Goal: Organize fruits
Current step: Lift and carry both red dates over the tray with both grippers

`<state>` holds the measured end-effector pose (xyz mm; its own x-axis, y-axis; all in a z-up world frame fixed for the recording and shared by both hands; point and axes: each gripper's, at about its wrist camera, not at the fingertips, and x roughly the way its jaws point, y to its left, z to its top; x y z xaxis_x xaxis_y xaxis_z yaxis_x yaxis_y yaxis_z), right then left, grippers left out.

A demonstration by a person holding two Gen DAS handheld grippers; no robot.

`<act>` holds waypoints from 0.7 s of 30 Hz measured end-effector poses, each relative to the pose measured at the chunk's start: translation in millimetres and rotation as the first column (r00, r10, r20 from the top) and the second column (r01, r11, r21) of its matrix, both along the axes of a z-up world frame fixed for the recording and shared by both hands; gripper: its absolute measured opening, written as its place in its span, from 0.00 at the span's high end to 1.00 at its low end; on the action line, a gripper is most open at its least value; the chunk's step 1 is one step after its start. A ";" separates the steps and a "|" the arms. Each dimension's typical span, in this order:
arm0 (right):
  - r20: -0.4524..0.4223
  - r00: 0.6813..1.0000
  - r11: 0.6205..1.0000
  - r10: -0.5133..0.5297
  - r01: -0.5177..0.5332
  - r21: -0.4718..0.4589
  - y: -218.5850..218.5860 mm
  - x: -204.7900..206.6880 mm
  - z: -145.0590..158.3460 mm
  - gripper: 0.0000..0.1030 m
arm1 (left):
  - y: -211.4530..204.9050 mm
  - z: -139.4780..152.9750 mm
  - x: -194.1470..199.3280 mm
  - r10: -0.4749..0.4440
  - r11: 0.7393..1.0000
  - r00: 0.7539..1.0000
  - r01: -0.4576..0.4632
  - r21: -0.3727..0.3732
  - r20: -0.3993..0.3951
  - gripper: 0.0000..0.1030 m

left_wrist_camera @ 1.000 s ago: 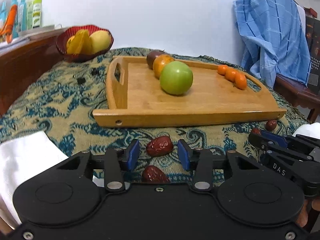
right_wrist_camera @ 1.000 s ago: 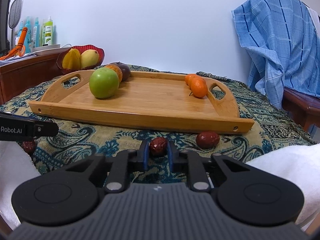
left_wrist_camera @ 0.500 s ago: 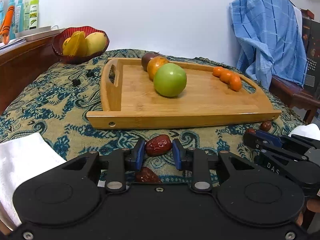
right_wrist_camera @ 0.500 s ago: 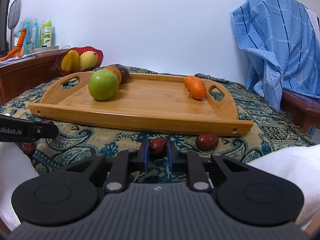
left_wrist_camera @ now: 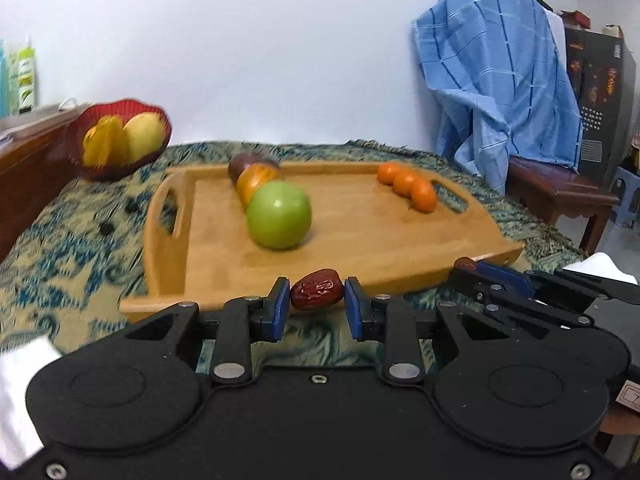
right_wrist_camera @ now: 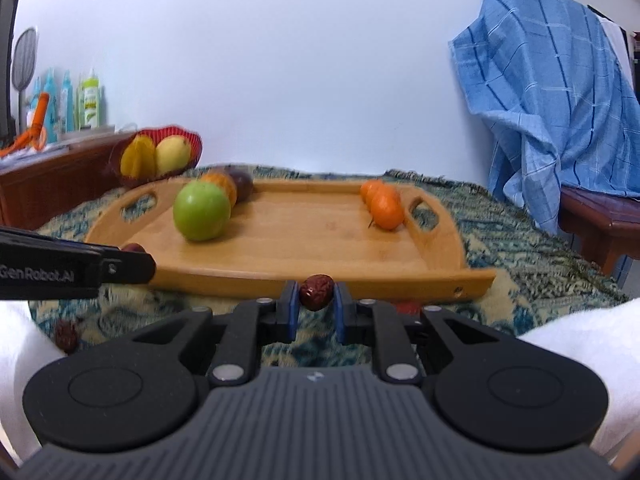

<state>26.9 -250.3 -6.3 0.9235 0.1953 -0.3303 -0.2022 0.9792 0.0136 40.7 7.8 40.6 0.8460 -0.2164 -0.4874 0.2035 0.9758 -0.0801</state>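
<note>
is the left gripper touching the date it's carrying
Touching. In the left wrist view, both blue pads of the left gripper press the sides of the date, held above the cloth.

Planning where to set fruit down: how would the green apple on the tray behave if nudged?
The green apple looks round and smooth, so it would probably roll across the flat wooden tray. It seems heavy for its size. The raised rim would likely stop it.

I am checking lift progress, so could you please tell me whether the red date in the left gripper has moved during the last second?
Yes. The red date has risen: gripped by the left gripper, it now overlaps the wooden tray front rim.
</note>
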 end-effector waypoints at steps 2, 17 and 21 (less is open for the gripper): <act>0.019 1.000 1.000 -0.011 0.011 0.006 -3.8 4.1 6.3 0.79 | -5.2 6.9 5.9 -0.009 1.000 1.000 0.009 0.008 0.014 0.73; 0.002 0.999 0.999 -0.040 0.040 -0.016 -37.8 70.8 41.0 0.79 | -15.1 9.9 67.9 0.021 1.000 0.997 -0.021 -0.002 -0.079 0.73; -0.036 0.998 0.999 -0.050 0.050 -0.013 -43.1 93.5 37.0 0.79 | -15.5 3.6 75.6 0.030 1.000 0.995 -0.029 0.008 -0.093 0.73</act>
